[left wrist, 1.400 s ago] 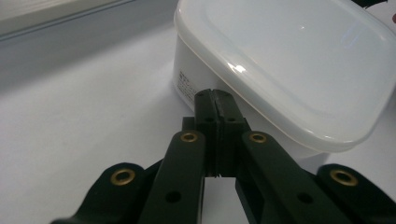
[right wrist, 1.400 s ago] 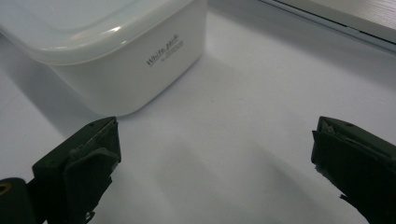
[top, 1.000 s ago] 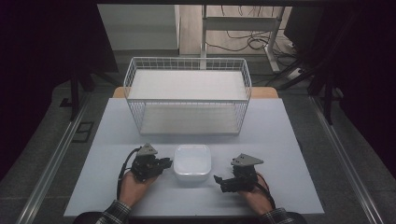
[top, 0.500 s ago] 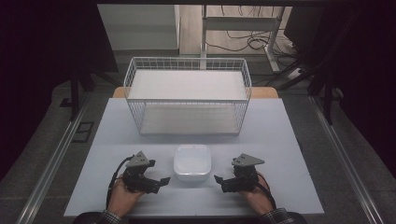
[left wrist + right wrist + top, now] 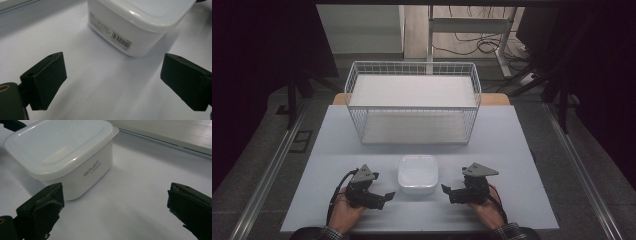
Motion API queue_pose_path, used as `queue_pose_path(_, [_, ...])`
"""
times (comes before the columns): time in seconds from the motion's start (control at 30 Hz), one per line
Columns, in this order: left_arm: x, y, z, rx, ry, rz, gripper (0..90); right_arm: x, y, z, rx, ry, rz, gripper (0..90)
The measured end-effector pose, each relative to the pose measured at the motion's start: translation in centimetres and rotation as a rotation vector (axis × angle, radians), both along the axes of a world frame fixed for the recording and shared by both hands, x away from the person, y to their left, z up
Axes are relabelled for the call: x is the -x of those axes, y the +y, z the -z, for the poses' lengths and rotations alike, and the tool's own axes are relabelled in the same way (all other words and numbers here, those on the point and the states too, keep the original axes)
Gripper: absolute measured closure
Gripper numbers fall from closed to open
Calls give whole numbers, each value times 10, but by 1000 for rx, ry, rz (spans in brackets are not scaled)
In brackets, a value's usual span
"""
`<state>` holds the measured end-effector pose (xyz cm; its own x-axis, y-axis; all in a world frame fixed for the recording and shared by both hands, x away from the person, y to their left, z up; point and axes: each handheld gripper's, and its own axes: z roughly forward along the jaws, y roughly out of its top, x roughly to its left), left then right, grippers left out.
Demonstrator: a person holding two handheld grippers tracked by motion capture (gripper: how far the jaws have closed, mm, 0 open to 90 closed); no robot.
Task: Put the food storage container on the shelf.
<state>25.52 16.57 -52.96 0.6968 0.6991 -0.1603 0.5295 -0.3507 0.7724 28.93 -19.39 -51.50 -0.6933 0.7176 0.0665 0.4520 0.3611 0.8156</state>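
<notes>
the white lidded box (image 5: 417, 173) sits near the middle of the tabletop's (image 5: 512, 135) front edge. the left gripper (image 5: 384, 197) rests just left of it, jaws wide apart with nothing between them. the right gripper (image 5: 447, 191) lies opposite, likewise spread and empty. a wire basket (image 5: 413, 102) stands toward the far edge.

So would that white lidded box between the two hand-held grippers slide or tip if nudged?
The white lidded box probably slides rather than tips: it sits low and wide on the smooth table. Its glossy plastic looks stiff but slippery. If empty, it is likely light; the lid hides its contents.
</notes>
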Motion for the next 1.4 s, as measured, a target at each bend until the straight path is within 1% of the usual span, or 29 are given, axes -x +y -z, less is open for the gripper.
queue_pose_path(0.07, [0, 0, -1, 2, -2, 0, 62, 0, 1, 0, 3, 3, -4, 5])
queue_pose_path(0.13, [0, 0, -2, 12, -6, -3, 59, 0, 2, -2, 1, 12, -10, 5])
queue_pose_path(0.17, [0, 0, -4, 24, -5, -3, 55, 1, 3, -3, -4, 11, -20, 3])
queue_pose_path(0.2, [0, 0, -4, 24, -5, -3, 50, 1, 3, -3, -4, 11, -20, 3])
queue_pose_path(0.23, [-1, 0, -5, 32, -6, -7, 46, 1, 4, -5, -22, 13, -33, 3])
queue_pose_path(0.27, [-1, 0, -5, 32, -6, -7, 40, 1, 4, -5, -22, 13, -33, 3])
queue_pose_path(0.37, [-2, 1, -8, 50, -9, -6, 35, 0, 9, -9, -67, 42, -43, 3])
queue_pose_path(0.4, [-2, 1, -8, 60, -7, -6, 35, 0, 9, -9, -67, 42, -43, 3])
queue_pose_path(0.43, [-2, 2, -10, 66, -11, -4, 35, -1, 12, -11, -91, 67, -54, 4])
queue_pose_path(0.47, [-3, 2, -10, 69, -13, -6, 35, -1, 12, -11, -91, 67, -54, 4])
queue_pose_path(0.53, [-4, 0, -13, 72, -20, -8, 41, -3, 15, -12, -87, 84, -62, 6])
queue_pose_path(0.57, [-4, -1, -14, 76, -26, -7, 50, -4, 18, -13, -85, 95, -72, 22])
queue_pose_path(0.6, [-4, -2, -15, 80, -31, -7, 50, -4, 18, -13, -85, 95, -72, 22])
queue_pose_path(0.63, [-5, -3, -17, 80, -42, -9, 65, -5, 21, -14, -79, 105, -85, 48])
queue_pose_path(0.7, [-5, -5, -20, 68, -63, -16, 73, -5, 22, -15, -76, 107, -96, 50])
queue_pose_path(0.73, [-6, -6, -21, 63, -69, -18, 82, -4, 26, -17, -60, 97, -122, 64])
queue_pose_path(0.77, [-7, -6, -22, 65, -70, -19, 82, -4, 26, -17, -60, 97, -122, 64])
queue_pose_path(0.83, [-12, -8, -24, 86, -63, -17, 87, -4, 32, -19, -38, 85, -139, 81])
queue_pose_path(0.93, [-14, -11, -25, 86, -67, -11, 91, -5, 36, -19, -34, 89, -142, 97])
queue_pose_path(1.03, [-18, -16, -27, 83, -72, -5, 95, -7, 40, -20, -26, 81, -155, 117])
queue_pose_path(1.1, [-23, -21, -27, 91, -67, -11, 111, -13, 44, -21, -29, 93, -153, 131])
queue_pose_path(1.17, [-24, -23, -27, 90, -64, -9, 118, -16, 48, -22, -22, 94, -159, 133])
queue_pose_path(1.2, [-26, -25, -27, 89, -60, -7, 118, -16, 48, -22, -22, 94, -159, 133])
queue_pose_path(1.23, [-28, -28, -26, 81, -56, -3, 118, -20, 52, -23, -13, 97, -162, 134])
queue_pose_path(1.33, [-36, -35, -28, 73, -44, 11, 117, -23, 55, -23, -13, 106, -164, 131])
queue_pose_path(1.4, [-41, -41, -29, 52, -36, 18, 109, -26, 57, -23, -12, 108, -160, 117])
